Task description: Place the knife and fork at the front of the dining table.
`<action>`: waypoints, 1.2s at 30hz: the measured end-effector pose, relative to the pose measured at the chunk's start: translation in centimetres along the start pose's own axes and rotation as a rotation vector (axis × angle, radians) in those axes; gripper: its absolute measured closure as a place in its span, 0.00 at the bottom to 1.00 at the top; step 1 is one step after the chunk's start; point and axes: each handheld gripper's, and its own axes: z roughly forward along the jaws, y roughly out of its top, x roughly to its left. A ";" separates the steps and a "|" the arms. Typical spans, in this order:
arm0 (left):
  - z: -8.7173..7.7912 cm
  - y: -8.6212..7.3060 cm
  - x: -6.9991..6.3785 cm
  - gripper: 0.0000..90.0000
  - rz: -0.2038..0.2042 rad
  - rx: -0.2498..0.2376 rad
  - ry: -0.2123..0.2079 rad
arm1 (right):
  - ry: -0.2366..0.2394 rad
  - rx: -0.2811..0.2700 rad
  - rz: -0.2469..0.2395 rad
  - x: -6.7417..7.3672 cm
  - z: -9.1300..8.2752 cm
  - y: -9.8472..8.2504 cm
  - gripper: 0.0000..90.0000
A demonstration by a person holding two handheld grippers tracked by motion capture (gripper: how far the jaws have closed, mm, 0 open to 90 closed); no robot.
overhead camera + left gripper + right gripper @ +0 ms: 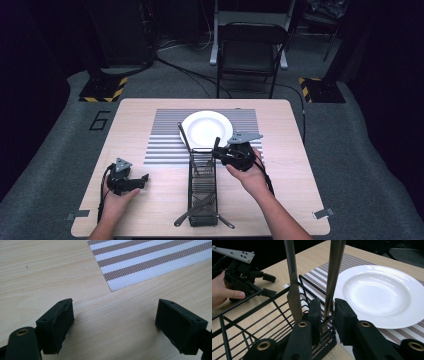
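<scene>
Worktop (pixel 125 130): pale wood grain, matte, rectangular with rounded corners.
Placemat (pixel 165 135): woven, brown and white stripes, lying toward far edge at centre.
Plate (pixel 206 127): glossy white, round, shallow well; resting on placemat, touching or just beside rack's far end.
Rack (pixel 202 187): black wire basket, long and narrow, running from near edge toward plate; dark utensils lying crossed at near end.
Utensils (pixel 292 282): two slim brushed-metal handles, upright in rack's far end.
Right hand-held gripper (pixel 218 150): at rack's far end; jaws narrow around one handle (pixel 333 277), firm contact not certain.
Left hand-held gripper (pixel 145 181): near left part of near edge, jaws wide, holding nothing, low over bare wood.
Risk, slip: smooth metal handle likely to slide between rubbery pads if pinched lightly.
Risk, snag: lifting at a tilt could catch wire and drag light rack against plate.
</scene>
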 end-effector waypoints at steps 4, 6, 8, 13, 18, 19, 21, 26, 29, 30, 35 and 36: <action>0.0 0.0 0.0 0.17 -0.001 -0.002 -0.001 | -0.004 0.000 -0.014 0.2 0.2 0.0 0.89; 0.0 0.0 0.0 0.17 -0.001 -0.002 -0.002 | -0.013 -0.012 -0.028 0.4 0.4 0.0 0.92; 0.0 0.0 0.0 0.17 0.000 -0.002 -0.001 | -0.010 -0.018 -0.030 0.5 0.4 0.1 0.93; 0.0 0.0 0.0 0.17 0.001 0.006 -0.005 | -0.008 -0.013 -0.033 0.7 0.7 0.2 0.94; 0.0 0.0 0.0 0.17 0.000 0.000 -0.003 | -0.005 -0.001 -0.044 0.9 1.2 0.1 0.94; 0.0 0.0 0.0 0.17 0.001 0.007 -0.005 | -0.003 0.005 -0.051 0.9 1.3 0.1 0.94; 0.0 0.0 0.0 0.17 0.003 0.007 -0.006 | -0.007 0.014 -0.062 1.2 1.6 0.1 0.94; 0.0 0.0 0.0 0.17 0.002 0.006 -0.005 | -0.004 0.031 -0.075 1.5 2.1 0.0 0.95; 0.0 0.0 0.0 0.17 0.002 0.006 -0.006 | -0.002 0.034 -0.081 1.5 2.3 0.0 0.96; 0.0 0.0 0.0 0.17 0.002 0.006 -0.005 | -0.002 0.034 -0.082 1.5 2.3 0.0 0.96; 0.0 0.0 0.0 0.17 0.003 0.007 -0.006 | -0.012 0.031 -0.094 1.6 2.3 0.0 0.97; 0.0 0.0 0.0 0.17 0.003 0.006 -0.006 | -0.015 0.030 -0.098 1.7 2.3 0.0 0.97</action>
